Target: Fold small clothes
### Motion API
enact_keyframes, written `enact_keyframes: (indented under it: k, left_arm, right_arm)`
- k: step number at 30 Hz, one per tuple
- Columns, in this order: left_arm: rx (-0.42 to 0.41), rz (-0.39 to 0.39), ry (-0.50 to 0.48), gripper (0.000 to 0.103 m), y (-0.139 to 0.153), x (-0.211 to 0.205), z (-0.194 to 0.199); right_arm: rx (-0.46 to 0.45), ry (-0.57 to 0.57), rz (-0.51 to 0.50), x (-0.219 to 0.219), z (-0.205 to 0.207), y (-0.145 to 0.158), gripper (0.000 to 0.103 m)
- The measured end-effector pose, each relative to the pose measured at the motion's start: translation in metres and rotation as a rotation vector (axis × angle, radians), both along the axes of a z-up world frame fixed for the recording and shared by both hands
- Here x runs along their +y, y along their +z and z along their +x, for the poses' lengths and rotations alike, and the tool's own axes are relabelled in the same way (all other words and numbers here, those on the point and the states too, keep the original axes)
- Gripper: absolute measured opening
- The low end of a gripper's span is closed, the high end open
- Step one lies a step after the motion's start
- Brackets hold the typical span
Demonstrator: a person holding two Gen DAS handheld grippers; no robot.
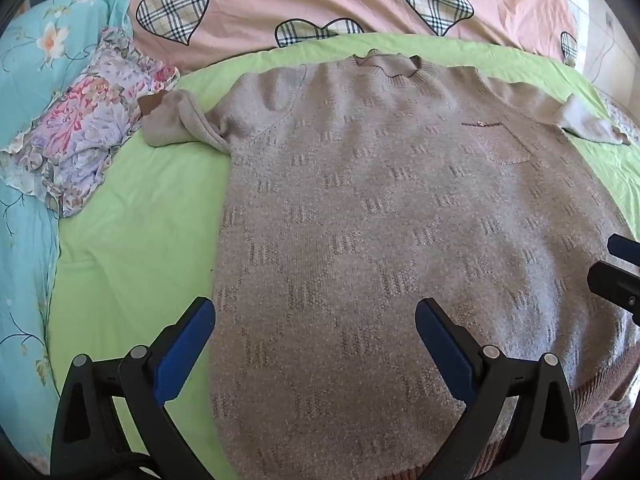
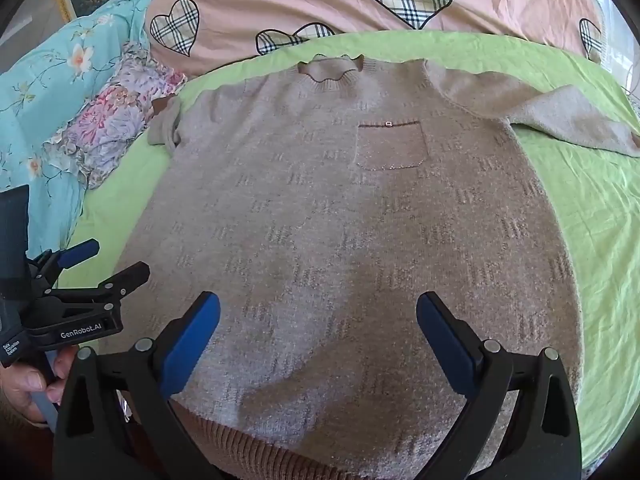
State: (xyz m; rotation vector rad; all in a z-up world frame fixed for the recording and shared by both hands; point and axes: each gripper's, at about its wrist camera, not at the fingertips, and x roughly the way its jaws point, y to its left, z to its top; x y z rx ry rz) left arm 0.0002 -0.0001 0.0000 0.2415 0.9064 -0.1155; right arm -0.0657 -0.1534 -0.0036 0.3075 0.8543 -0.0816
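Left wrist view: we hover the left claw [image 1: 315, 330] with its blue pads spread wide and nothing between them, above the lower body of the grey-brown knitted sweater with a chest pocket [image 1: 384, 208]. The sweater lies flat, face up, on the light green bed sheet [image 1: 132, 248]. Collar at 12 o'clock, hem at 6; its long axis runs 12 to 6. One sleeve lies bunched at 10 o'clock.

Right wrist view: our right claw [image 2: 318, 330] is likewise released and empty, over the hem end. The other sleeve stretches toward 2 o'clock.

We judge folding not yet begun. The next move calls for pinching a sleeve or side edge and bringing it across the body.
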Motion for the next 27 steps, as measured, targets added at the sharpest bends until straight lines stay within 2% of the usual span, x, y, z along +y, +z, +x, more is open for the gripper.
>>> enact_keyframes:
  k: [8,15,17,24,27]
  left_arm:
    - [0.000,-0.001,0.003,0.100,0.001,0.000,0.001]
    - [0.007,-0.016,-0.005,0.100,-0.001,-0.002,0.002]
    - [0.007,-0.018,-0.009,0.100,-0.001,-0.001,0.002]
    - [0.012,-0.018,-0.012,0.100,-0.001,-0.002,0.004]
    - [0.012,-0.014,-0.012,0.100,-0.001,-0.002,0.006]
  right_arm:
    - [-0.004,0.005,0.009,-0.009,0.007,-0.002,0.099]
    - [-0.003,0.007,0.017,0.010,0.007,0.000,0.099]
    - [0.000,0.014,0.022,-0.004,0.006,-0.006,0.099]
    - [0.009,0.007,0.024,-0.003,0.008,-0.011,0.099]
    - [0.023,0.012,0.054,-0.005,0.009,-0.012,0.099]
